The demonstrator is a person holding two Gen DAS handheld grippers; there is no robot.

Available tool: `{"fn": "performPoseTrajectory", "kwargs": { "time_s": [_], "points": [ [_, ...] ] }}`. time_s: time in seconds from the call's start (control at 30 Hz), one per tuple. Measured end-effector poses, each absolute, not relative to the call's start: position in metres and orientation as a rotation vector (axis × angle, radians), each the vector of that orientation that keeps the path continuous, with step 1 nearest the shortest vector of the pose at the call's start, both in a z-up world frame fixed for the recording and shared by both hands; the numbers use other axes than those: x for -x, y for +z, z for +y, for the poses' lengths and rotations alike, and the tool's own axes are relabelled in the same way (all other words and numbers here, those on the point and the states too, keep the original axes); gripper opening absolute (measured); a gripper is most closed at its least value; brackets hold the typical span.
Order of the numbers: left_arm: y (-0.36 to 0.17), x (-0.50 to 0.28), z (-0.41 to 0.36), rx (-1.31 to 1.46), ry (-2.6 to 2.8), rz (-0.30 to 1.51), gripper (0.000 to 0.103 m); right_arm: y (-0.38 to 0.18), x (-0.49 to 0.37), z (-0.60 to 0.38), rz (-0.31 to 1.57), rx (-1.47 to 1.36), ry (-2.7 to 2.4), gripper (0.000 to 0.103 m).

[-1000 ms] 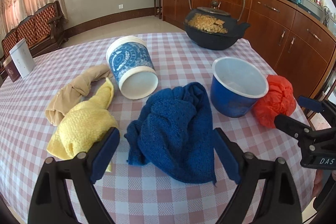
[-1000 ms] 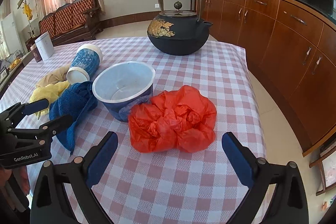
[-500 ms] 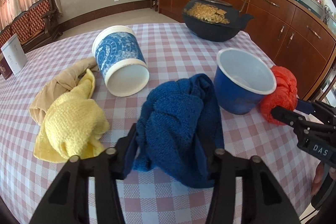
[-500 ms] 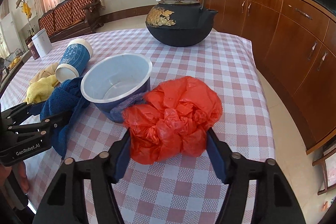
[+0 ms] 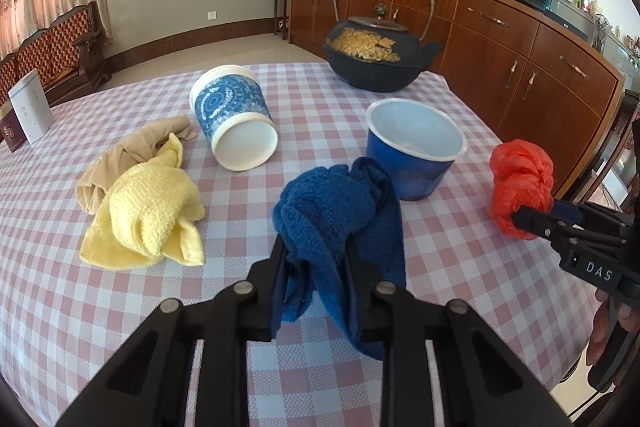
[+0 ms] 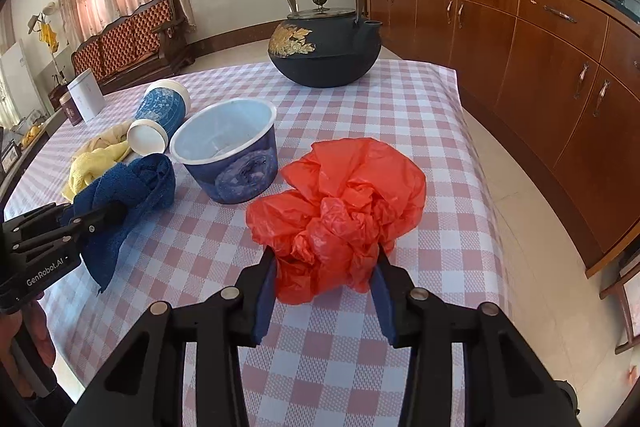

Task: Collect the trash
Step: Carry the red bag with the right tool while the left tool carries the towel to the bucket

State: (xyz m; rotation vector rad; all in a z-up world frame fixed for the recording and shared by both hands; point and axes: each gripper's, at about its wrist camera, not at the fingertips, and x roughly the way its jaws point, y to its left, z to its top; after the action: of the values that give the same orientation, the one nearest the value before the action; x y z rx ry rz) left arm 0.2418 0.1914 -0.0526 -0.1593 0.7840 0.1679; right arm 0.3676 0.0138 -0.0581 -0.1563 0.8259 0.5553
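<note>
Both grippers closed on soft items at the near table edge

The blue towel (image 5: 340,211), soft and limp, is pinched at its bunched near end by the left gripper (image 5: 316,271), low centre of that view. The red plastic bag (image 6: 340,203), judged light, crushable and slippery, is squeezed at its lower folds by the right gripper (image 6: 324,279), whose jaws have just been closing, as have the left's.

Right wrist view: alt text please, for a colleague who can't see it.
The right gripper, jaws just closing, pinches a crumpled red plastic bag on a pink-checked tablecloth. Left of it stands an open blue plastic tub; the left gripper clamps a dark blue knitted cloth.
</note>
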Motion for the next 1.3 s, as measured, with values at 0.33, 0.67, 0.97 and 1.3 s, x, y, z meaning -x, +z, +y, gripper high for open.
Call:
{"fn": "performPoseTrajectory", "kwargs": {
  "time_s": [0.33,0.67,0.97,1.3],
  "points": [
    [-0.041,-0.215,0.173,0.174,0.133,0.741,0.022,-0.041,-0.332,-0.014,0.776,0.127,0.547,0.041],
    [-0.027,-0.189,0.145,0.167,0.079,0.703,0.021,-0.026,-0.291,-0.041,0.736,0.115,0.54,0.041],
    [-0.021,-0.175,0.106,0.144,0.021,0.687,0.021,-0.018,-0.26,-0.078,0.721,0.088,0.502,0.041],
    [-0.008,-0.167,0.051,0.098,-0.076,0.669,0.021,-0.009,-0.229,-0.129,0.698,0.057,0.44,0.041]
  ]
}}
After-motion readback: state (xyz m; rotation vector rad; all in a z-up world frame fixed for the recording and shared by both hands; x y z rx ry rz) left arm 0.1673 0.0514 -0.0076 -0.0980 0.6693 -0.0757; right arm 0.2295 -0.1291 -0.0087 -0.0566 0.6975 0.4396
